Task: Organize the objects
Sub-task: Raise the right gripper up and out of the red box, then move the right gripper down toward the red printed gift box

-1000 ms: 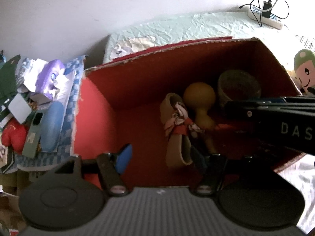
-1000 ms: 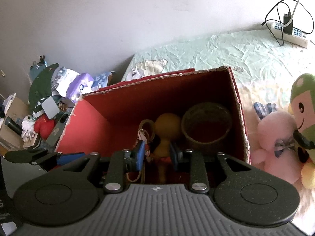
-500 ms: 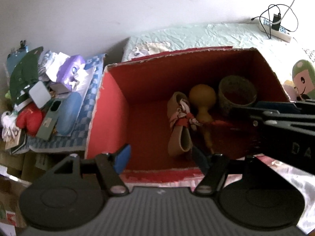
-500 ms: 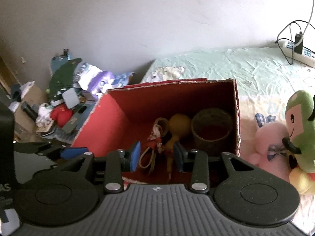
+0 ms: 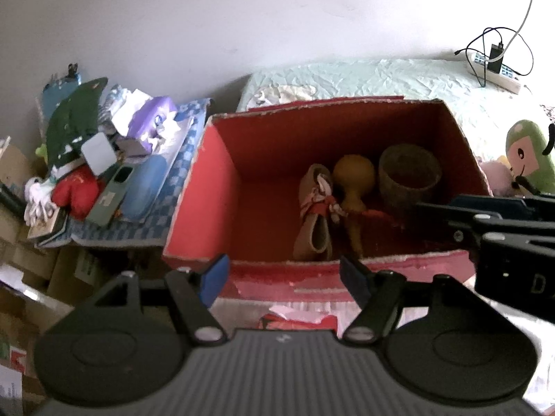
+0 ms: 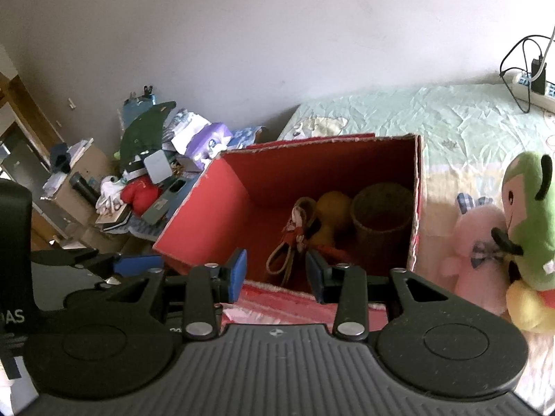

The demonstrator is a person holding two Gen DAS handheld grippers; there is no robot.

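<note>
Red cardboard box [image 5: 208, 208] is sitting open-topped on the bed [image 5: 381, 76], near the edge, w/ three things lined up along its right half: a small tan shoe [image 5: 314, 222] tied w/ red-and-white ribbon, a yellow-brown gourd [image 5: 352, 187] w/ its neck pointing toward the camera, and a round woven basket cup [image 5: 409, 176] against the right wall. They're lying packed side by side, shoe touching gourd, prob. to leave the left half free for more items.

Left hand-held gripper [image 5: 284, 275] is hanging over the box's near rim, jaws spread and widening a bit, nothing betw. them. Right hand-held gripper [image 6: 275, 274] is likewise spread and empty, pointing down at the shoe and gourd; its black body is also showing at the right of the left view. Both are holding nothing, so it looks like a drop-off is done and the next pick isn't chosen yet.

Likely candidates are waiting outside: a pink plush [image 6: 475, 239] and a green plush [image 6: 527, 208] just right of the box on the bed. A clutter pile [image 5: 104, 159] is sitting left of the box, off the bed.
</note>
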